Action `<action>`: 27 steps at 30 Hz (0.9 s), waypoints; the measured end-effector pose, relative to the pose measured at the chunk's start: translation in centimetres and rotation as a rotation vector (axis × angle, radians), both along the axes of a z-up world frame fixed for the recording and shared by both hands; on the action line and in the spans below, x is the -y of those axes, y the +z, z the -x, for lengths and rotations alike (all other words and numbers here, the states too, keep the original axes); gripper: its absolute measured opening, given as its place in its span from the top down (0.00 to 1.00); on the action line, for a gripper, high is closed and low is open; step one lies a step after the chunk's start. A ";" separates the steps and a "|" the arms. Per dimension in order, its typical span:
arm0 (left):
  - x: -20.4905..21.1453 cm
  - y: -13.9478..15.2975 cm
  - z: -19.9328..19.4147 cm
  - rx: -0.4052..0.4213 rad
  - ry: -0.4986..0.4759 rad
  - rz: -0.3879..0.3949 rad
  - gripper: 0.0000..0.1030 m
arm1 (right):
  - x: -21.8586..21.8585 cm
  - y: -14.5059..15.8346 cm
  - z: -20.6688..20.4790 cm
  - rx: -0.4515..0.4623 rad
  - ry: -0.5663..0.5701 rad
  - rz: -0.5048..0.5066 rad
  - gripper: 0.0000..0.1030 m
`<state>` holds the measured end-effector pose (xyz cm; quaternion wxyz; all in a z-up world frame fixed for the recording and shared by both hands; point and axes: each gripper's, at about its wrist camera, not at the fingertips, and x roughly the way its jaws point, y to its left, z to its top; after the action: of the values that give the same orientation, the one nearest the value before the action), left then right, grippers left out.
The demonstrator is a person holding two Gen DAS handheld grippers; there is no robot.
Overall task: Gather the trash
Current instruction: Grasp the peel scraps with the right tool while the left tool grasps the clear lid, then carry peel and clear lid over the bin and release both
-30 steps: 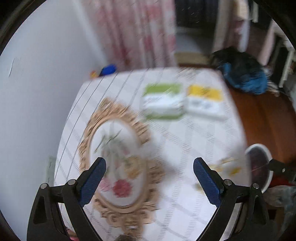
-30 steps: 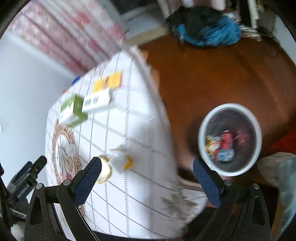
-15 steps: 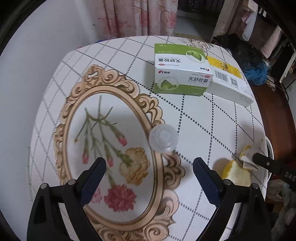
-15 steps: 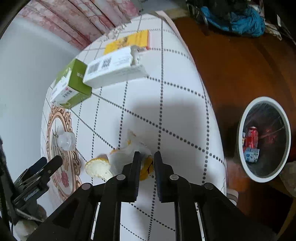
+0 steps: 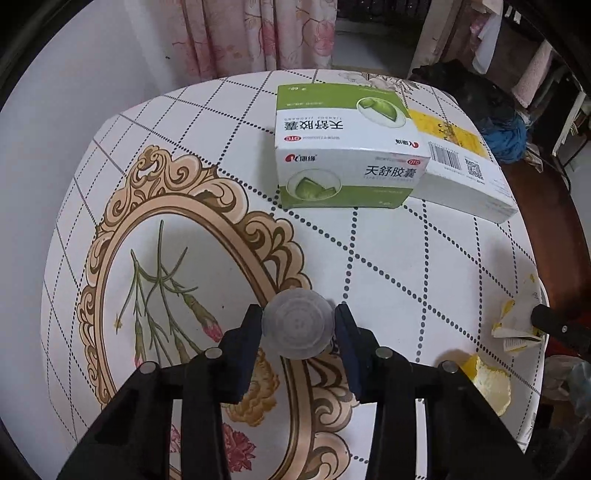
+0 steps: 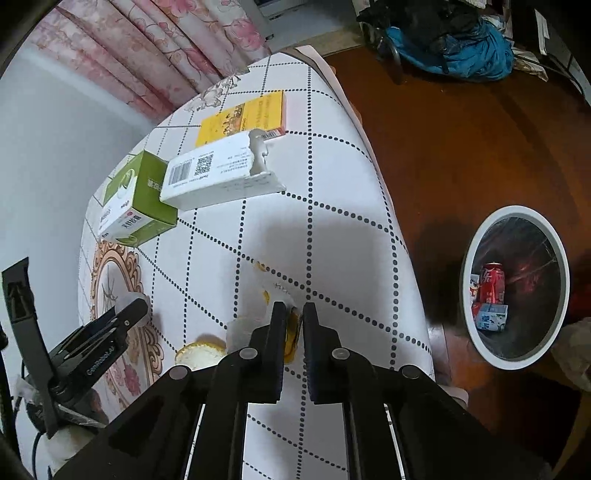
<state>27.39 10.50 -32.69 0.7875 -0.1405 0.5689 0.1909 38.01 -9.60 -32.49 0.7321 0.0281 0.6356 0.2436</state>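
On my left gripper (image 5: 298,328) the two fingers are pressed against either side of a small round translucent cup (image 5: 297,324), so it is clamped on that cup, which sits over the gold scrollwork frame printed on the tablecloth (image 5: 388,258). My right gripper (image 6: 294,315) has its fingers drawn nearly together around a crumpled yellow-and-white wrapper (image 6: 275,295) near the table's right edge; the wrapper is pinched between them, with most of it bunched just ahead of and to the left of the tips. Beside that, a piece of yellow peel (image 6: 199,352) lies on the cloth, just left of the right gripper and apart from it. From the left wrist view I can see the same wrapper (image 5: 515,325) and peel (image 5: 487,384) at the far right rim of the table, with the dark tip of the right gripper touching the wrapper. Further back on the cloth a green and white box (image 5: 343,147) stands touching a flatter white and yellow box (image 5: 461,173), whose torn open end shows in the right wrist view. Down on the brown floor, well apart from the table, a white-rimmed bin (image 6: 513,288) holds a red can (image 6: 491,282) and a small blue and white carton (image 6: 491,319). Pink flowered curtains (image 5: 255,33) hang behind the table.
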 end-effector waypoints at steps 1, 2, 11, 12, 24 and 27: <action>0.0 0.1 0.1 0.005 0.001 -0.004 0.65 | 0.0 0.1 0.0 0.004 0.004 0.000 0.92; 0.0 0.1 0.1 0.007 0.001 -0.010 0.65 | -0.1 0.3 0.1 0.008 0.006 0.000 0.92; 0.6 3.8 2.1 0.076 0.016 -0.092 0.65 | -0.1 2.7 0.7 0.059 0.016 -0.025 0.94; 0.8 4.4 2.3 0.088 0.015 -0.105 0.65 | -0.1 3.1 0.7 0.068 0.017 -0.032 0.94; 5.2 12.3 2.3 0.229 -0.029 -0.141 0.65 | 3.3 9.5 0.9 0.167 -0.021 -0.116 0.94; 7.1 14.2 1.7 0.268 -0.057 -0.137 0.65 | 5.2 11.5 0.8 0.197 -0.039 -0.133 0.94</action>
<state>25.67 3.36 -18.54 0.8692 -0.0942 0.4482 0.1862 37.22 -14.79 -21.02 0.7921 0.0650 0.5424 0.2724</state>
